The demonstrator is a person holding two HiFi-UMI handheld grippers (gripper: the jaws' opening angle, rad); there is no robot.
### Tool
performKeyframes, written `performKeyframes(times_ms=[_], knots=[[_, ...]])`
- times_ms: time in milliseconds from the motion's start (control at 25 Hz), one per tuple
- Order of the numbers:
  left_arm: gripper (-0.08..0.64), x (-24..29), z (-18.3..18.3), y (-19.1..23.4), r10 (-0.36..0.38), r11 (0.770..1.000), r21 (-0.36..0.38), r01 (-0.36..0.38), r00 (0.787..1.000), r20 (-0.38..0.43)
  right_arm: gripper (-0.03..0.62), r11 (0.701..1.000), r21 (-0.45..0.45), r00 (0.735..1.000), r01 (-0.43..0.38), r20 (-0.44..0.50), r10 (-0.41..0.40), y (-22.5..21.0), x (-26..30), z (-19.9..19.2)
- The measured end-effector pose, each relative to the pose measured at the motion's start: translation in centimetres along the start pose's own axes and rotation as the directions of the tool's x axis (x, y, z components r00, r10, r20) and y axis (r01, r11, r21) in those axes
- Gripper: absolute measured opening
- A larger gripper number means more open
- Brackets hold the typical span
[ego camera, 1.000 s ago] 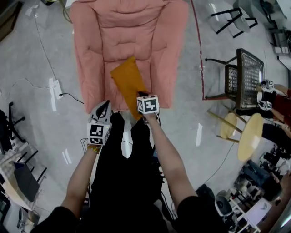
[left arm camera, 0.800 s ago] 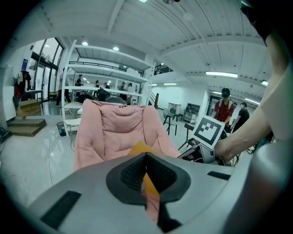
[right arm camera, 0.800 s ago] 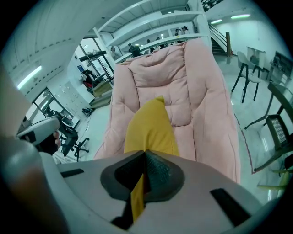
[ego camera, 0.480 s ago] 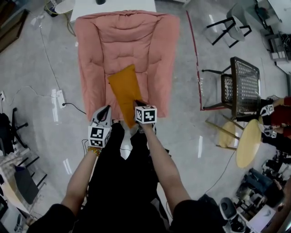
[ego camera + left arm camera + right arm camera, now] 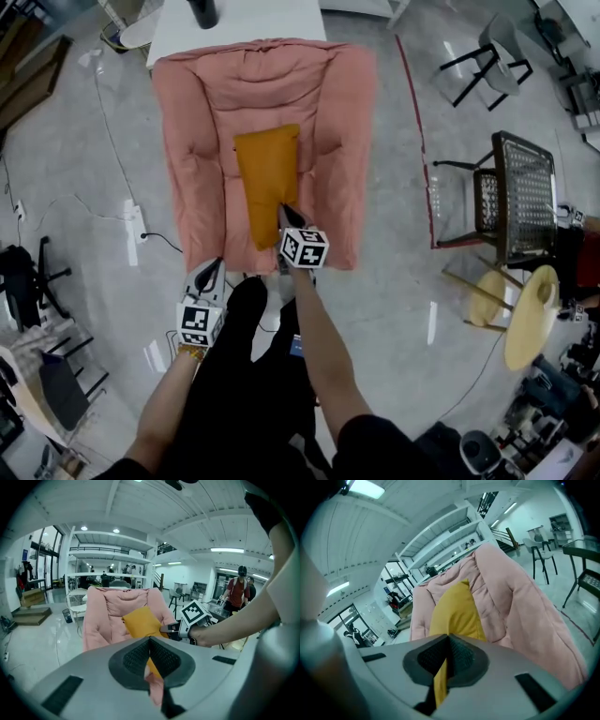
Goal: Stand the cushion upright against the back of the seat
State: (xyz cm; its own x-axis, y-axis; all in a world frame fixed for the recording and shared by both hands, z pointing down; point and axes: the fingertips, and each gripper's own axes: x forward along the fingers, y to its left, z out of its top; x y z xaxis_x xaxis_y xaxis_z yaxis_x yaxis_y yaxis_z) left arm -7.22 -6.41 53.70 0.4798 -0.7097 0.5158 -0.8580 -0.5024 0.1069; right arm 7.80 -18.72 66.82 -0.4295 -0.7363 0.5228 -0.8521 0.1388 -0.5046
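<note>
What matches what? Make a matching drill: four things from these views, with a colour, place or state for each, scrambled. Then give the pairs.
1 cushion
2 armchair
3 right gripper
4 left gripper

A pink
B jaws shut on the cushion's near end
C orange
D by the armchair's front corner, off the cushion

Pairs: 1-C, 2-A, 3-B, 4-D

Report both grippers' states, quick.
Left gripper: jaws closed; whether they pinch anything cannot be told.
Right gripper: closed on the orange cushion.
</note>
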Motion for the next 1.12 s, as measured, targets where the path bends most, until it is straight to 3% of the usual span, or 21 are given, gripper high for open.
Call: performKeyframes(times_ms=[200, 400, 720, 1120], knots=[[0.012, 3.6, 0.5, 2.8, 0.002, 1.000, -0.023, -0.002, 1.000, 0.014, 0.017, 0.999, 0.011, 0.999, -0.045, 0.024, 0.045, 0.7, 5.1, 2.5], [0.012, 5.7, -0.8, 0.7, -0.028, 0.997, -0.065, 0.029, 0.999, 0.026, 0.017, 0.998, -0.015, 0.998, -0.064, 0.016, 0.064, -0.5, 5.5, 3.0], [0.012, 5.6, -4.1, 2.5, -0.012, 0.998, -0.056, 0.011, 1.000, -0.014, 0.017, 0.989, -0.074, 0.967, -0.129, 0.211, 0.142, 1.0, 8.1, 7.0], [0.012, 5.7, -6.6, 6.1, 0.003, 0.997, -0.075, -0.006, 0.999, -0.046, 0.017, 0.987, -0.112, 0.945, -0.119, 0.291, 0.147, 1.6, 12.0, 9.0]])
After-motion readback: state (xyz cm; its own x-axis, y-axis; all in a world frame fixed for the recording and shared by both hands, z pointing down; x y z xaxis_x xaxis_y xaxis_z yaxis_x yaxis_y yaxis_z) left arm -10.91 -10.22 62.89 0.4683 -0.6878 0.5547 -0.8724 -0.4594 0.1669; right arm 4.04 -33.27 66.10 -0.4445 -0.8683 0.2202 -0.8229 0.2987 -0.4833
